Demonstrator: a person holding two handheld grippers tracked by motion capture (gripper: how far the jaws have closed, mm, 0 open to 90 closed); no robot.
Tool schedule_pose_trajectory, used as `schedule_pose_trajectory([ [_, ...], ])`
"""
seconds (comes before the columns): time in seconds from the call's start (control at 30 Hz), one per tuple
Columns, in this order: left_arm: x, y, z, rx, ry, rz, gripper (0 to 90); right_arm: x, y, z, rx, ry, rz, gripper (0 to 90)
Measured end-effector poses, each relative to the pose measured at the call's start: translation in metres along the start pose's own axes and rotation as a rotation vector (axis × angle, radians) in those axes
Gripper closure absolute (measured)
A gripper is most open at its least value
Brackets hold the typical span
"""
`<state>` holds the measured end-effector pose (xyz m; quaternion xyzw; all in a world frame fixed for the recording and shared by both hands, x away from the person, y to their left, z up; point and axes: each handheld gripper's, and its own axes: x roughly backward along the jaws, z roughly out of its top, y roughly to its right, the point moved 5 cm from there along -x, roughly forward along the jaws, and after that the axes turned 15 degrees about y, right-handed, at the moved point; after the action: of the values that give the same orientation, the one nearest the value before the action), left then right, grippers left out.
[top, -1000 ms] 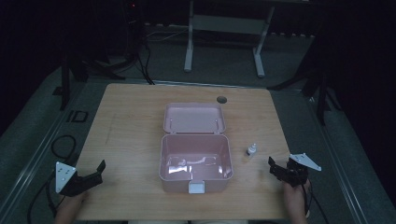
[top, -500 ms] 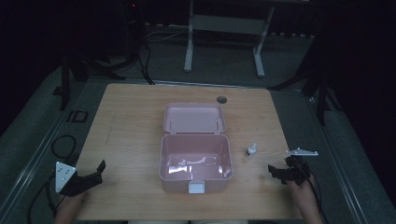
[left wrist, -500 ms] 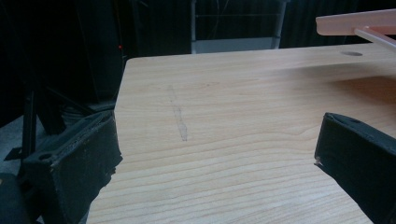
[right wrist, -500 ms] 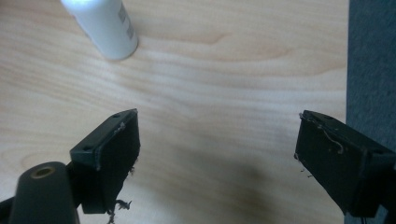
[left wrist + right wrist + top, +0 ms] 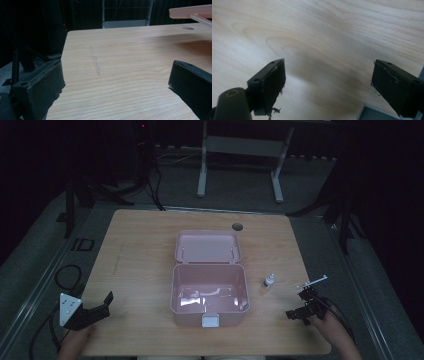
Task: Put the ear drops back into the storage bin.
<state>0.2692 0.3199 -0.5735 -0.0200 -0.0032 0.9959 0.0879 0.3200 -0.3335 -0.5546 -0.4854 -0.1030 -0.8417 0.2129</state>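
The left gripper (image 5: 92, 310) sits at the lower left of the high view, held by a hand (image 5: 75, 342) that enters from the bottom edge; its jaws stand wide apart, pointing up and right. The right gripper (image 5: 300, 312) sits at the lower right, held by the other hand (image 5: 332, 325), tilted downward with its jaws spread wide and nothing between them.

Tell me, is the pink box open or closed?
Open. The pink box has its lid tipped back flat on the table, and the high view looks straight into its inside.
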Motion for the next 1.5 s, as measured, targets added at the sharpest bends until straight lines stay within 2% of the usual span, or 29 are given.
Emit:
schedule_pose_trajectory([
  [0.07,0.000,0.000,0.000,0.000,0.001,0.000,0.4,0.003,-0.002,0.000,0.007,-0.014,0.030,10.5],
  [0.17,0.000,0.000,0.000,0.000,0.001,0.000,0.4,0.006,-0.005,-0.003,0.073,-0.091,0.049,10.5],
  [0.2,0.000,0.000,0.000,0.000,0.001,0.000,0.4,0.006,-0.005,-0.003,0.073,-0.091,0.049,10.5],
  [0.23,0.000,0.000,0.000,0.000,0.001,0.000,0.4,0.007,-0.006,-0.005,0.084,-0.122,0.057,10.5],
  [0.27,0.000,0.000,0.000,0.000,0.001,0.000,0.4,0.010,-0.005,-0.007,0.113,-0.185,0.048,11.1],
  [0.3,0.000,0.000,0.000,0.000,0.001,0.000,0.4,0.012,-0.004,-0.008,0.119,-0.210,0.038,12.1],
  [0.37,0.000,0.000,0.000,-0.003,-0.001,-0.001,0.4,0.015,-0.004,-0.007,0.108,-0.241,0.056,12.1],
  [0.43,0.000,0.000,0.000,-0.003,-0.001,-0.001,0.3,0.015,-0.004,-0.007,0.100,-0.255,0.056,12.1],
  [0.47,0.000,0.000,0.000,-0.002,-0.001,-0.001,0.4,0.016,-0.003,-0.006,0.091,-0.278,0.054,12.7],
  [0.53,0.000,0.000,0.000,-0.003,-0.001,-0.001,0.3,0.016,-0.002,-0.005,0.109,-0.294,0.051,13.1],
  [0.67,0.000,0.000,0.000,-0.002,-0.001,-0.001,0.4,0.015,0.000,0.000,0.113,-0.289,0.046,13.0],
  [0.77,0.000,0.000,0.000,-0.003,-0.001,0.000,0.3,0.015,0.001,0.008,0.110,-0.263,0.047,12.8],
  [0.87,0.000,0.000,0.000,-0.002,-0.003,0.000,0.4,0.014,0.002,0.014,0.121,-0.254,0.050,12.7],
  [0.93,0.000,0.000,0.000,-0.002,-0.003,-0.001,0.4,0.013,0.002,0.017,0.146,-0.255,0.062,12.5],
  [1.33,0.000,0.000,0.000,-0.001,-0.004,-0.001,0.3,0.003,0.001,0.043,0.133,-0.225,0.055,13.4],
  [1.5,0.000,0.000,0.000,-0.001,-0.005,-0.003,0.4,-0.004,0.000,0.061,0.128,-0.215,0.048,13.6],
])
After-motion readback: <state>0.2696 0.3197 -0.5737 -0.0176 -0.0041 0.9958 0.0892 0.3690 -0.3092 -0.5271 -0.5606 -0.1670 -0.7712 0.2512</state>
